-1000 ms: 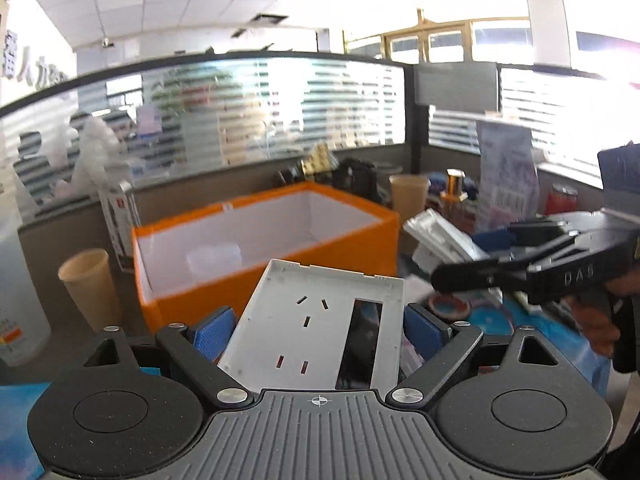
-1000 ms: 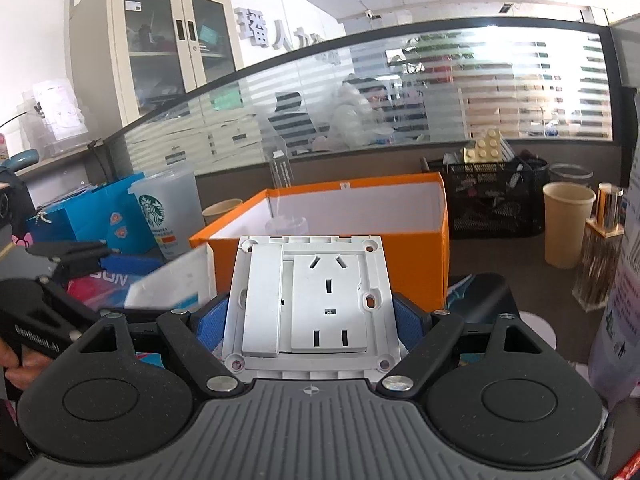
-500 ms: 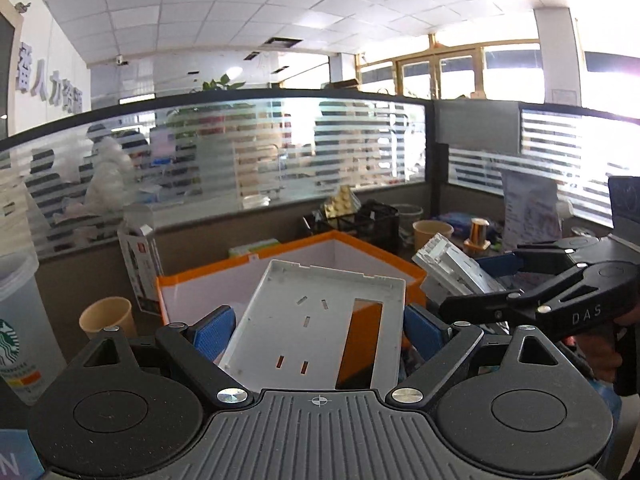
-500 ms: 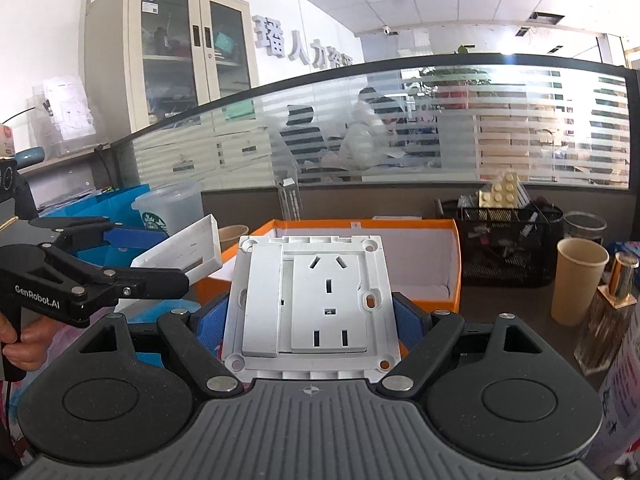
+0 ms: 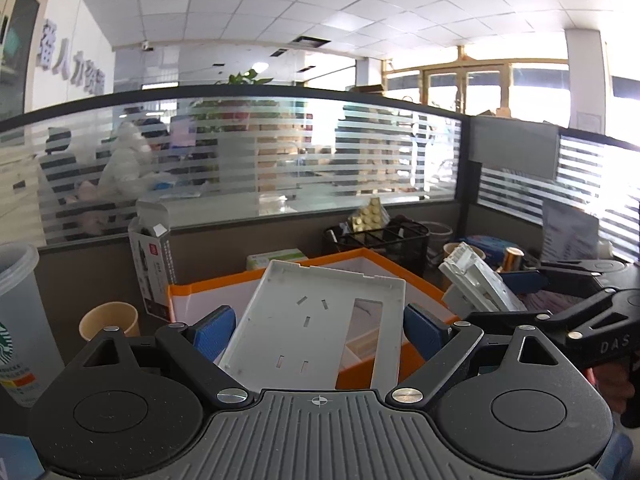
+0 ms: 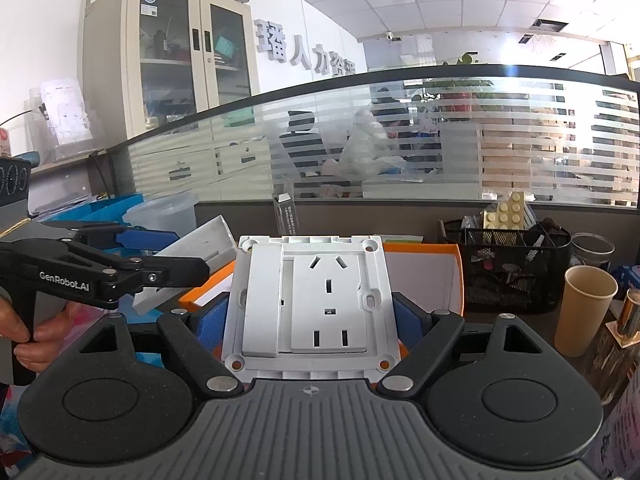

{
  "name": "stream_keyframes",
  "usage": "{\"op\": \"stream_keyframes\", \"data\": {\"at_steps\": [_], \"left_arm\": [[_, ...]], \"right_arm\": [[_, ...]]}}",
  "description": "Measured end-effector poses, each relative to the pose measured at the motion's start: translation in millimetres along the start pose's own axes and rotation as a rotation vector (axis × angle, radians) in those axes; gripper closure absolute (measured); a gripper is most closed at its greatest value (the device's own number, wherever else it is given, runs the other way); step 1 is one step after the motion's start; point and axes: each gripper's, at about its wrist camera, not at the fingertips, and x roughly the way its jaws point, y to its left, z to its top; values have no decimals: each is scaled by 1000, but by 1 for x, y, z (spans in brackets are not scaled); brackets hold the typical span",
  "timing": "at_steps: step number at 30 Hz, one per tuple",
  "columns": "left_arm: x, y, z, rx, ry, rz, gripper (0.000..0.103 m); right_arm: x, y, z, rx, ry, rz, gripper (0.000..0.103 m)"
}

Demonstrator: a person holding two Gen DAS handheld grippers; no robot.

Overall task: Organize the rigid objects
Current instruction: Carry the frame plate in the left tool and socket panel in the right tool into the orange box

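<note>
Jaws clamped on two socket parts above the orange box

Left gripper (image 5: pixel 316 330) holds the cover plate (image 5: pixel 320 320), right gripper (image 6: pixel 308 320) the socket module (image 6: pixel 310 302), both raised over the orange box (image 5: pixel 400 276), probably for dropping in

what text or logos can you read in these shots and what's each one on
"GenRobot.AI": side of the left tongs, seen in the right wrist view.
"DAS": side of the right tongs, seen in the left wrist view; any further letters are hidden.
Starbucks logo: clear plastic cup.
Large raised Chinese characters: white wall; cut off by the partition.
Too small or blurred: print on the open carton, embossing on the socket module.
</note>
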Motion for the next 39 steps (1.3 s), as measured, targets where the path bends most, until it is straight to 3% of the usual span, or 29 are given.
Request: {"op": "stream_keyframes", "data": {"at_steps": [24, 39], "left_arm": [[41, 16, 46, -65, -26, 102, 11], [78, 17, 26, -116, 32, 165, 11]], "right_arm": [[45, -19, 52, -25, -9, -61, 22], [81, -35, 42, 24, 55, -89, 22]]}}
